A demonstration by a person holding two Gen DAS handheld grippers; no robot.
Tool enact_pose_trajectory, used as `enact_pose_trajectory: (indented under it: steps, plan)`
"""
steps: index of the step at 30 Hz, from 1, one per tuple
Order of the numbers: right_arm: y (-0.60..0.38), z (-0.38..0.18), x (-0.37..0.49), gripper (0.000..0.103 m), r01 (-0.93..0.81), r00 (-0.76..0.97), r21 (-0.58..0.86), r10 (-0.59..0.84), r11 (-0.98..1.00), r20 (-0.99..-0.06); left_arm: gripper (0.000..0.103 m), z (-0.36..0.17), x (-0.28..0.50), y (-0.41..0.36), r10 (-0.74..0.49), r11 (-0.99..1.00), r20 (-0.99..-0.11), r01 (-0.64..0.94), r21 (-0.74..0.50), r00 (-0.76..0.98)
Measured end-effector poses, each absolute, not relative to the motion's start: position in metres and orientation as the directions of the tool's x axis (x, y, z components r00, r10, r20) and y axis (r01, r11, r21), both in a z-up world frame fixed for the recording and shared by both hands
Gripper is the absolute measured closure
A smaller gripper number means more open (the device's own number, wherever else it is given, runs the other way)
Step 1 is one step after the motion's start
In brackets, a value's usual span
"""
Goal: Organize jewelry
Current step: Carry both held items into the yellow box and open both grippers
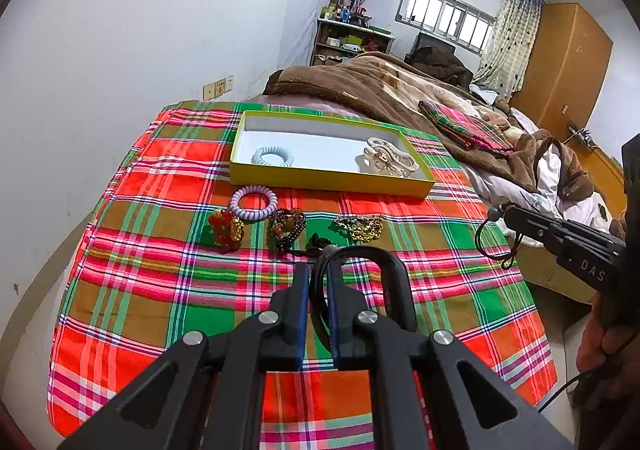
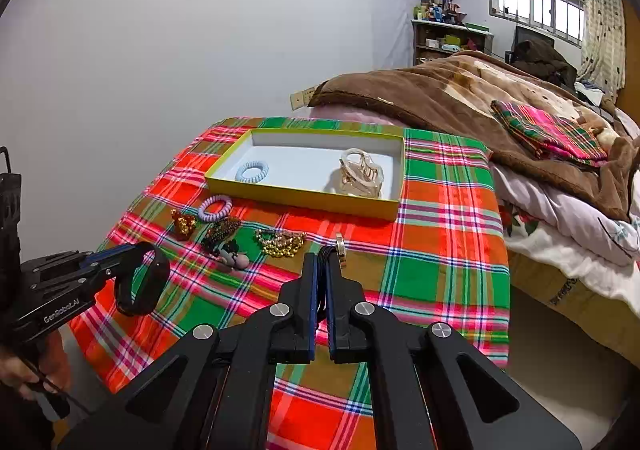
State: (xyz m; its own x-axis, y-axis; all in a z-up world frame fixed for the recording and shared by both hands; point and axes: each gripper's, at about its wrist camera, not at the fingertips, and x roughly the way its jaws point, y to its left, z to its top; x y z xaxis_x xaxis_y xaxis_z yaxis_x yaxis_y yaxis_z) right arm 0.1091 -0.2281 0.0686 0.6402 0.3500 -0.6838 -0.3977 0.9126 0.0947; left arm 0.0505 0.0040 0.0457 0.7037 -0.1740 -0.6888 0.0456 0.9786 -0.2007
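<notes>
While jewelry (image 2: 280,243) is lying mid-frame below the yellow tray (image 2: 304,200), the left gripper (image 1: 319,270) is clenching a black band (image 2: 142,278), and the right gripper (image 2: 321,270) is gripping a corded bracelet (image 2: 339,248).

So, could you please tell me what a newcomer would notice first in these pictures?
The bright red-and-green plaid cloth over the table dominates. On it lies a yellow-rimmed tray holding a blue coil hair tie and a clear claw clip, with beaded jewelry in front of it.
</notes>
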Motion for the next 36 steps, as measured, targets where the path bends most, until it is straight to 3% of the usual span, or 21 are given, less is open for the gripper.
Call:
enact_pose_trajectory:
  steps: [21, 36]
  plan:
    - [-0.209, 0.079, 0.202, 0.100, -0.425, 0.641, 0.082, 0.364, 0.902, -0.676, 0.094, 0.058, 0.150, 0.034, -0.153, 0.984, -0.706, 0.039, -0.175, 0.691]
    - [-0.166, 0.050, 0.299, 0.100, -0.479, 0.591, 0.082, 0.390, 0.874, -0.706, 0.094, 0.038, 0.252, 0.045, -0.122, 0.991, -0.747, 0.042, -0.125, 0.654]
